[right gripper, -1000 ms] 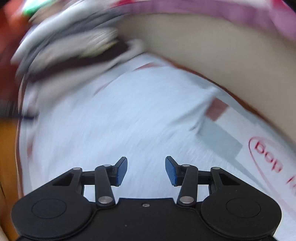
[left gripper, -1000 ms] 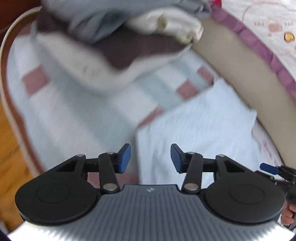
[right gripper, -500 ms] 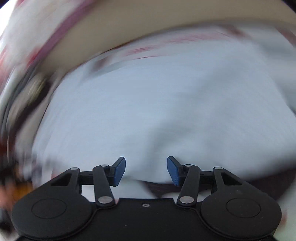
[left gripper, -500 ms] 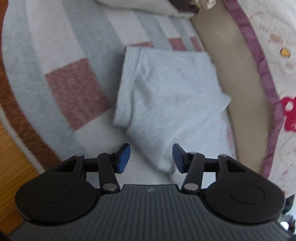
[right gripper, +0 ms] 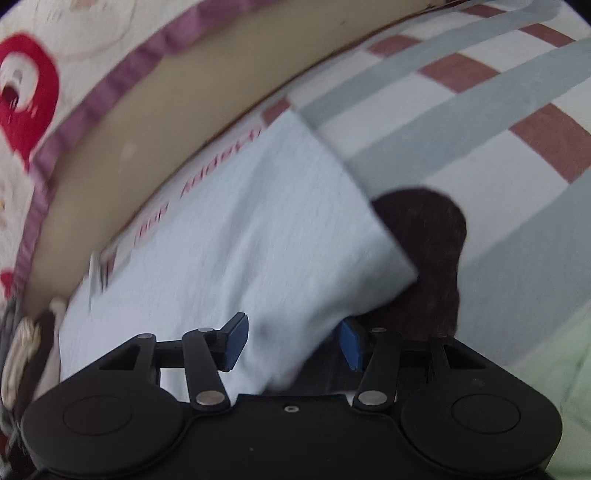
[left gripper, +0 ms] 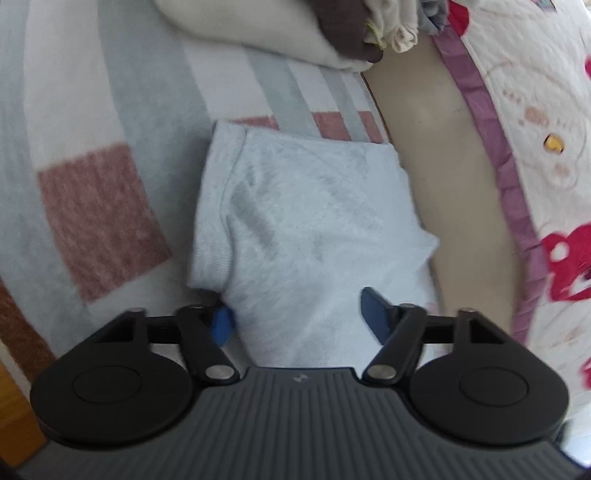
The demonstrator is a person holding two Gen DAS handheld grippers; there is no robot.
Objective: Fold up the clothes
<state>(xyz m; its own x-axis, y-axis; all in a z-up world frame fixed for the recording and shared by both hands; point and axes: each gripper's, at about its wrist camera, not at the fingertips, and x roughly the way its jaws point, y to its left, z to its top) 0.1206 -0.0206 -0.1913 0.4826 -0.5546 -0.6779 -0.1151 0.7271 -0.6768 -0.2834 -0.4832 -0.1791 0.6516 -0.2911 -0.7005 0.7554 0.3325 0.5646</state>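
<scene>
A folded pale blue shirt (left gripper: pixel 314 221) lies on a checked blanket (left gripper: pixel 92 206) of white, grey and dusty-red squares, its far side close against a tan band (left gripper: pixel 443 166) edged by a purple trim (left gripper: pixel 491 147) and a white quilt (left gripper: pixel 546 92) with red motifs. The left gripper (left gripper: pixel 297 319) is spread wide over the shirt's near edge; its left fingertip (left gripper: pixel 221 326) is partly tucked under the sleeve corner, the right one sits on top of the cloth, and nothing is clamped. To the left of the shirt the blanket is bare out to its brown border. At the far end a stack (left gripper: pixel 314 33) of cream, brown and pale clothes is cut off by the frame. In the right wrist view the right gripper (right gripper: pixel 293 343) is also released, its fingers straddling a raised corner of the shirt without closing on it. A dark brown cloth (right gripper: pixel 424 236) shows beneath that corner, partly hidden by shirt and gripper. Red lettering (right gripper: pixel 207 173) along the shirt's far edge is too blurred to read. A pale green cloth (right gripper: pixel 554 369) at lower right runs out of frame, and open blanket lies to the right.
</scene>
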